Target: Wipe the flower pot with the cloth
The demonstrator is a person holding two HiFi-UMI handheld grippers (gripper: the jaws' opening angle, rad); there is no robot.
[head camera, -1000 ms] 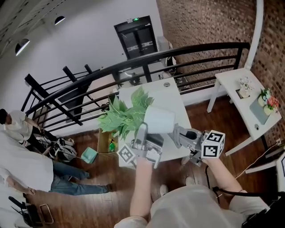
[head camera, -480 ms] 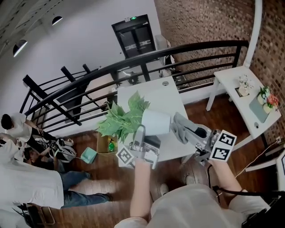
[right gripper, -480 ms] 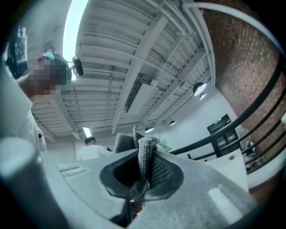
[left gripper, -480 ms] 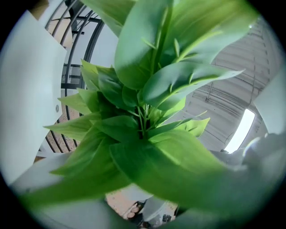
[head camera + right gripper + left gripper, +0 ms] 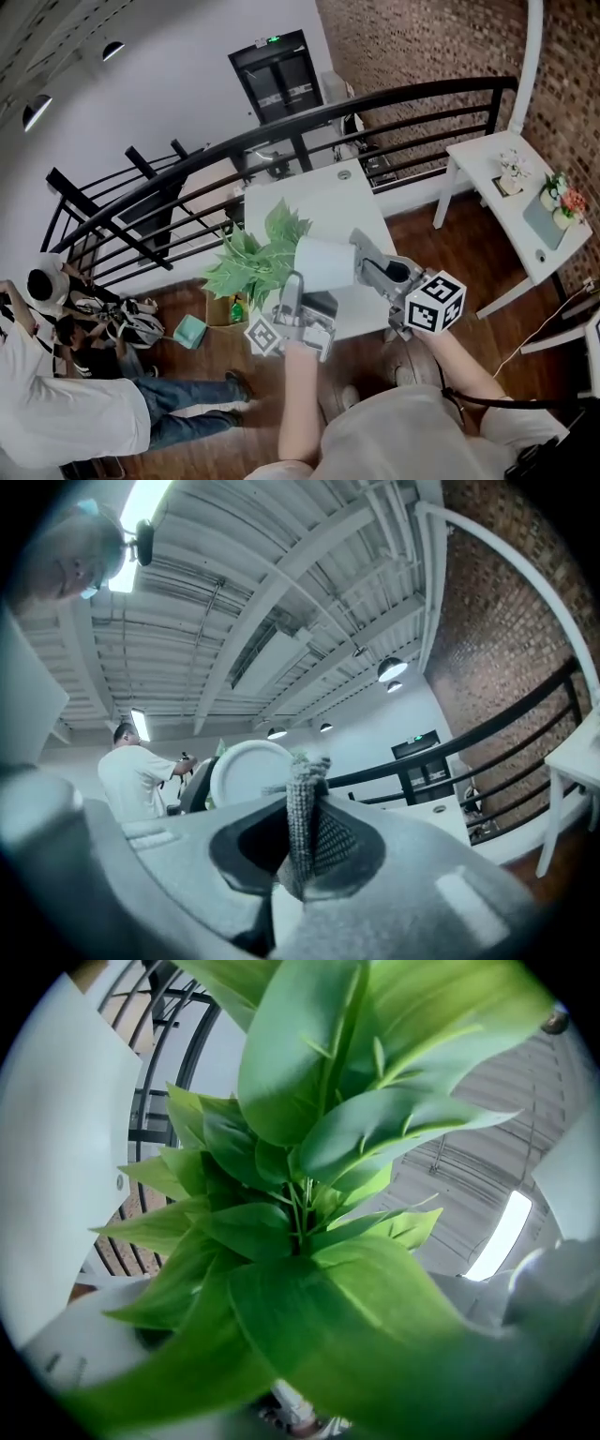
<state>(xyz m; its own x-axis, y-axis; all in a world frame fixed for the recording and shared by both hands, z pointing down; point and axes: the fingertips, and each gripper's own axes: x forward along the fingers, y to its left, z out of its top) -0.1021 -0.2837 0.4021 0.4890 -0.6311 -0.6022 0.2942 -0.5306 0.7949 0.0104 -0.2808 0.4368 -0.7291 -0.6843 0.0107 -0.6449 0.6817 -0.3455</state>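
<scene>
Head view: the left tool (image 5: 302,291) is clamped on the white flower pot (image 5: 325,262). It holds the pot on its side above the white counter (image 5: 309,192), with the leaves (image 5: 251,264) pointing left. The right tool (image 5: 373,272) holds a grey cloth (image 5: 361,246) against the pot's base end.

Left gripper view: green leaves fill nearly everything, close to the lens.

Right gripper view: the 2 jaws pinch a fold of the cloth. The pot's round base sits just behind it, with a black railing (image 5: 487,733) beyond.
</scene>
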